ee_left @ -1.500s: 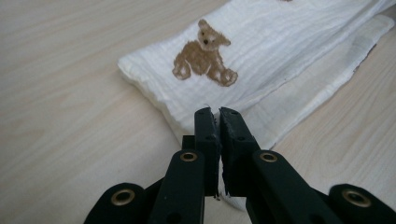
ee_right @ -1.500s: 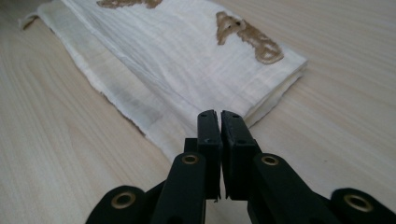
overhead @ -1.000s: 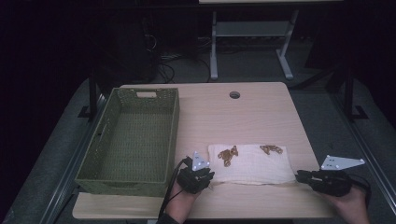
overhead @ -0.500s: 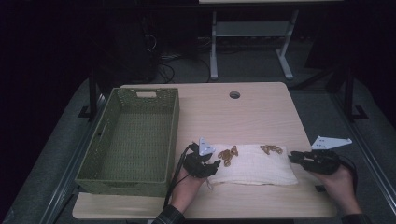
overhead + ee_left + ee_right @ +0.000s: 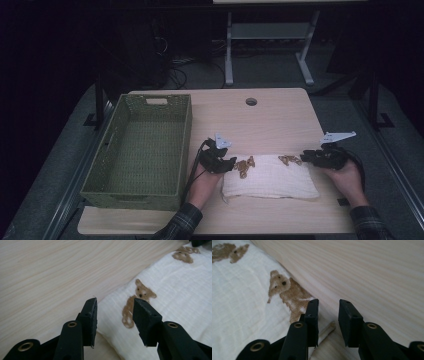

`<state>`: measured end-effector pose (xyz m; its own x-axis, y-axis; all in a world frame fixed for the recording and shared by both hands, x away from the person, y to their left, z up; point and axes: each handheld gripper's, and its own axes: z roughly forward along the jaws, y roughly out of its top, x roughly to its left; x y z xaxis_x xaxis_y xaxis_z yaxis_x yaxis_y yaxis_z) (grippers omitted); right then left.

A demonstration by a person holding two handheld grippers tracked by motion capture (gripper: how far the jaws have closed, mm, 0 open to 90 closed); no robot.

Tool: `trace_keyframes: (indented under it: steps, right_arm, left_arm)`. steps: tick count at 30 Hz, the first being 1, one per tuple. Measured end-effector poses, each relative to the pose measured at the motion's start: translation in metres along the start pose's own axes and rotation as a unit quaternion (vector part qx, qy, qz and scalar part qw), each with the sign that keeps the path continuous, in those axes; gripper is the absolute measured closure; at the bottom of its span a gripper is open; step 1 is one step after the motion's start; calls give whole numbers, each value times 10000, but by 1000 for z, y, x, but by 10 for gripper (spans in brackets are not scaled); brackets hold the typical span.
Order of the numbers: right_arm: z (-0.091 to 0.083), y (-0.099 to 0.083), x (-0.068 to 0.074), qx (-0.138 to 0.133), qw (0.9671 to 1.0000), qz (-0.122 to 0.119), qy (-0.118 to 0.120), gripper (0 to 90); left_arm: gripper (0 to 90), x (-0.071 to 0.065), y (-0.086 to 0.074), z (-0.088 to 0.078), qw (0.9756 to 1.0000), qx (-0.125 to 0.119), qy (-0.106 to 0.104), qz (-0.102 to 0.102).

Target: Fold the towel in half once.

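Note:
A folded white cloth [image 5: 272,182] printed with brown bears lies on the wooden table [image 5: 270,120] near its front edge. My left gripper [image 5: 230,162] is at the cloth's far left corner. In the left gripper view the left gripper [image 5: 115,303] is open, and its jaws have just been opening. The cloth's edge [image 5: 112,296] and a bear print [image 5: 141,293] lie under the gap, unpressed. My right gripper [image 5: 305,157] is at the far right corner. It [image 5: 328,302] is open too, also just opening, with bare table between the jaws and the cloth [image 5: 242,305] beside its left jaw.
A green woven basket [image 5: 186,145] stands empty on the table's left half, close to the left hand. A round cable hole [image 5: 251,101] sits at the table's back. Beyond the table are a dark floor and a desk frame [image 5: 229,55].
Both hands moved away from the table's front edge, up along the cloth's short sides to its far corners; the right one also came inward. Both pairs of jaws stand wider. The cloth lies as before.

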<state>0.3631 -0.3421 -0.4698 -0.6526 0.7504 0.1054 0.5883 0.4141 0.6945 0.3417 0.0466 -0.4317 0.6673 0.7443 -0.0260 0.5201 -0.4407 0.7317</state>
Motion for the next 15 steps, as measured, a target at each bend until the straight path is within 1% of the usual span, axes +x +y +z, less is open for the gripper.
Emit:
trace_keyframes:
  steps: [1,3,5,10,12,15]
  right_arm:
    - [1,-1,0,45,10000,-12,-14,702]
    - [2,-2,0,47,9999,27,92,792]
    - [2,-2,1,52,9999,-37,81,830]
    - [2,-3,2,1,10000,-52,79,836]
    - [2,-3,2,-16,10000,-68,69,836]
    - [2,-3,3,-6,9999,-107,34,836]
  left_arm:
    - [541,2,1,2,10000,-18,29,-14]
    - [539,5,2,5,10000,25,83,-7]
    - [539,8,3,7,9999,19,107,-70]
    - [539,17,4,15,9997,72,190,-150]
    - [539,20,4,19,9995,155,248,-102]
    - [539,24,1,27,9992,308,244,-105]
